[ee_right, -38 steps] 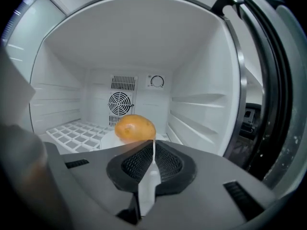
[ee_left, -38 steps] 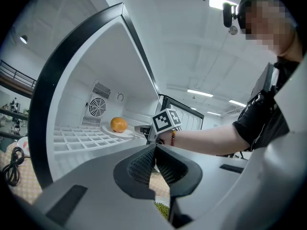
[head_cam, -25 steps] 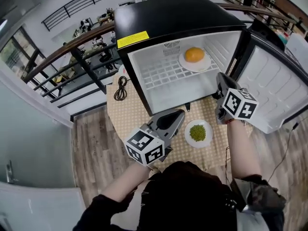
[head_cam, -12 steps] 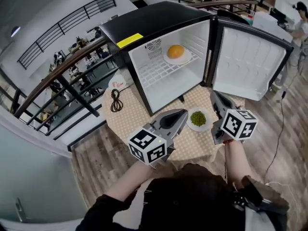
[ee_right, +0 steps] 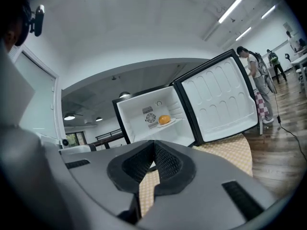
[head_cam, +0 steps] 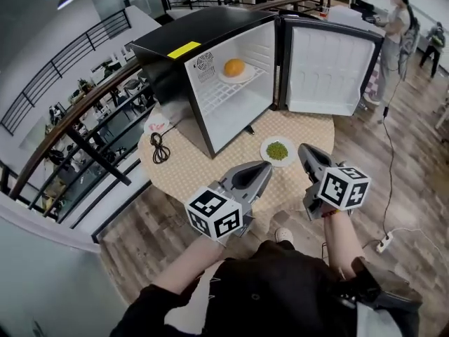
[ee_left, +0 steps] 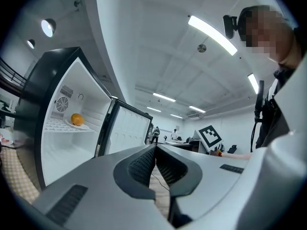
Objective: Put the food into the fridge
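The plate of green food (head_cam: 277,150) lies on the round bench (head_cam: 203,167), in front of the open fridge (head_cam: 203,34) and outside it. It sits just beyond the tip of the left hand-held gripper (head_cam: 265,166) and just to the left of the tip of the right hand-held gripper (head_cam: 304,148), so it lies roughly between the two. Neither one grips it.

In the left gripper view, the left hand-held gripper (ee_left: 154,150) has its jaws pressed together with nothing between them. In the right gripper view, the right hand-held gripper (ee_right: 153,145) is likewise closed tight and empty. Both point towards the fridge.

Inside the fridge, a second plate (head_cam: 237,74) rests on the wire shelf (head_cam: 217,93). It carries a round orange food item (head_cam: 234,67), which also shows in both gripper views.

By count there are two plates of food, one in the fridge and one on the bench. There are two hand-held grippers and one fridge, with its door (head_cam: 326,69) swung wide to the right. One coiled black cable (head_cam: 160,148) lies on the bench at the fridge's left.
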Tool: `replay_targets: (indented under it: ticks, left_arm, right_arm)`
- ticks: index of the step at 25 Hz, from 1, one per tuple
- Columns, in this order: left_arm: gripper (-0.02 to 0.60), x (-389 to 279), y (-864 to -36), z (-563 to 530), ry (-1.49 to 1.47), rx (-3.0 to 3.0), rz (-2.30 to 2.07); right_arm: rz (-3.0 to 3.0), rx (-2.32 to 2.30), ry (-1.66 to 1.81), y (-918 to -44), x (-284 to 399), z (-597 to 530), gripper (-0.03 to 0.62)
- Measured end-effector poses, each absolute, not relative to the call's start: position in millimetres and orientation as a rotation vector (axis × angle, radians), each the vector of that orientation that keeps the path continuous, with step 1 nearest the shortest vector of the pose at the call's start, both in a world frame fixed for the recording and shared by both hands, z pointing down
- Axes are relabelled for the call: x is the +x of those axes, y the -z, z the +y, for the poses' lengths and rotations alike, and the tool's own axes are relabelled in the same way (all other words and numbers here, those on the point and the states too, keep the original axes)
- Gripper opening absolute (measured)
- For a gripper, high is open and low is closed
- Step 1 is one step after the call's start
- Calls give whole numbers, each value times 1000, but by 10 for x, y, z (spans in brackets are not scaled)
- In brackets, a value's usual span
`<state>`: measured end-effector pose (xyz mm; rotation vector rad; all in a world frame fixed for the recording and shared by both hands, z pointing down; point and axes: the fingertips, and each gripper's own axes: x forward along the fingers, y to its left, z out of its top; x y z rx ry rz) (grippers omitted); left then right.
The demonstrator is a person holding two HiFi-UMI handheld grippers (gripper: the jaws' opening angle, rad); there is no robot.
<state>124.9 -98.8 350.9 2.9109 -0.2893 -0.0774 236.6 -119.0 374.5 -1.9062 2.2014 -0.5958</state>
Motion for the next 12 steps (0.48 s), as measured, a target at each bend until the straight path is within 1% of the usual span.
replay_targets:
  ticks: [12]
  left_arm:
    - [13,1238,-3321,-612,133,2922,-250]
  right_arm:
    - [2204,-1959,584,-3612,2317,-783,15]
